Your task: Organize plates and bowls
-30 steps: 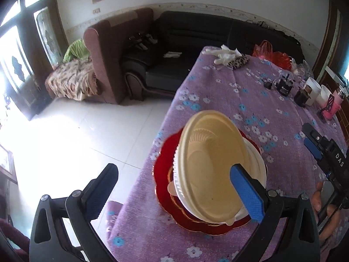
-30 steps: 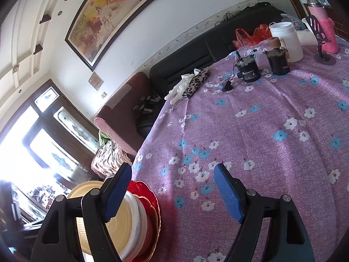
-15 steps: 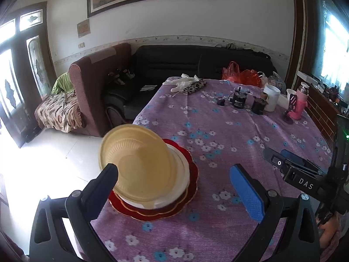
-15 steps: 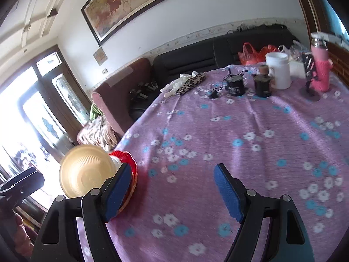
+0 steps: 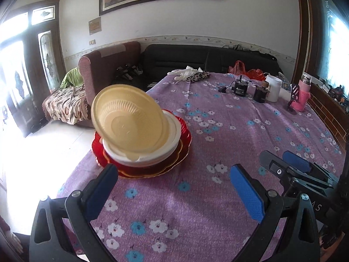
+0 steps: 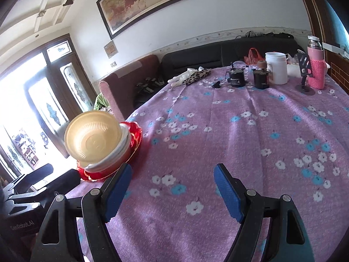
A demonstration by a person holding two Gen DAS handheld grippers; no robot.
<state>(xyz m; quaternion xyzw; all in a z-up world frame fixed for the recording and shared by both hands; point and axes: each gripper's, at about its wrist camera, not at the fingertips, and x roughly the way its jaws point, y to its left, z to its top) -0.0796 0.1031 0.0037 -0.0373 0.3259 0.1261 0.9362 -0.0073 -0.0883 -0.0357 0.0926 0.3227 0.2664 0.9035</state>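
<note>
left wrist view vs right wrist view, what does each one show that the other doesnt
Only the left wrist view shows the right gripper from outside, at the lower right, and the blanket-covered seat by the door.

Only the right wrist view shows the left gripper's black body at the lower left, and the ceiling beams.

Both show the purple flowered tablecloth, the yellow bowl tilted on the white bowl and red plates, the pink bottle, and each camera's own open fingers with nothing between them.
</note>
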